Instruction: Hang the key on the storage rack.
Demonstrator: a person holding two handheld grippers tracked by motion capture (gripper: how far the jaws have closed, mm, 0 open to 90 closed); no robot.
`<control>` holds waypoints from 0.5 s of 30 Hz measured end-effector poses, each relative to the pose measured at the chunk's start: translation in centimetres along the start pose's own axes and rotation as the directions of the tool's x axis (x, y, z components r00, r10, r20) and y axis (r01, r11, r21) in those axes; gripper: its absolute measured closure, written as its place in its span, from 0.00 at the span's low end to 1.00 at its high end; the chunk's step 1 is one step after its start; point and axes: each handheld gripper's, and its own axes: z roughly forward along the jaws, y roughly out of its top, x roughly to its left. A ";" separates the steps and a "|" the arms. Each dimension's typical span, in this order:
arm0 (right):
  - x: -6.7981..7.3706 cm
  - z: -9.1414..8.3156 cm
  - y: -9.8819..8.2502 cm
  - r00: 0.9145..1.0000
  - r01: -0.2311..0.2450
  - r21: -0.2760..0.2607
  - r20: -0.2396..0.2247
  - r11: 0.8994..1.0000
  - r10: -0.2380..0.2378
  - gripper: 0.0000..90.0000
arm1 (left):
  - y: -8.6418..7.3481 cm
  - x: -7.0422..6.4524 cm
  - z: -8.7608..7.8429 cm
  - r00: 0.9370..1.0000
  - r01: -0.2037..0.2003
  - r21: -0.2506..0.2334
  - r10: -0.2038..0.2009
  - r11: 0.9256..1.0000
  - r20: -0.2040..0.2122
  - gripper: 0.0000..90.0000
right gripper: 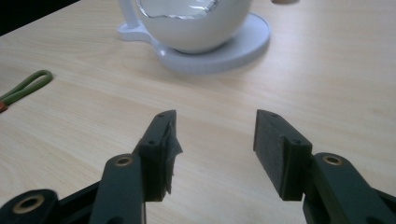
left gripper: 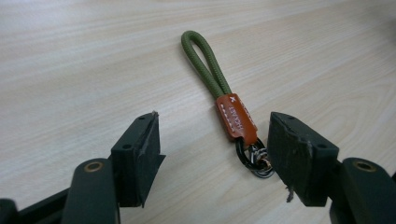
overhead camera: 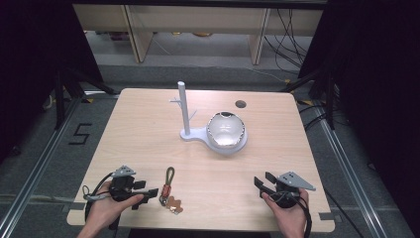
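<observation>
My left gripper (left gripper: 212, 154) has its jaws wide, with the keychain (left gripper: 233, 116) lying flat on the counter (left gripper: 70, 56) between them, untouched. If I close here, I may catch only the metal ring (left gripper: 256, 158) and the strap could slip free. My right gripper (right gripper: 215, 144) waits wide and empty; beyond stands the white stand (overhead camera: 185, 111) and bowl (overhead camera: 226, 130).

The high view looks forward and down over the whole table (overhead camera: 148, 124). Each claw view sits low, close behind its own jaws; both include the green keychain (left gripper: 219, 93) between the claws.
</observation>
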 end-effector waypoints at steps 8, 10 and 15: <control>-0.2 -0.2 -0.4 0.993 -0.115 0.059 0.031 0.992 0.113 0.60 | 0.8 -0.3 0.4 0.999 0.025 0.031 -0.024 0.999 -0.038 0.41; -0.1 -0.2 -0.3 0.991 -0.126 0.090 0.047 0.988 0.122 0.61 | 0.9 -0.4 0.6 0.999 0.036 0.057 -0.033 0.998 -0.042 0.41; -0.3 0.3 -0.3 0.996 -0.083 0.102 0.047 0.991 0.078 0.61 | 1.8 -0.6 1.0 0.998 0.041 0.130 -0.033 0.991 -0.057 0.41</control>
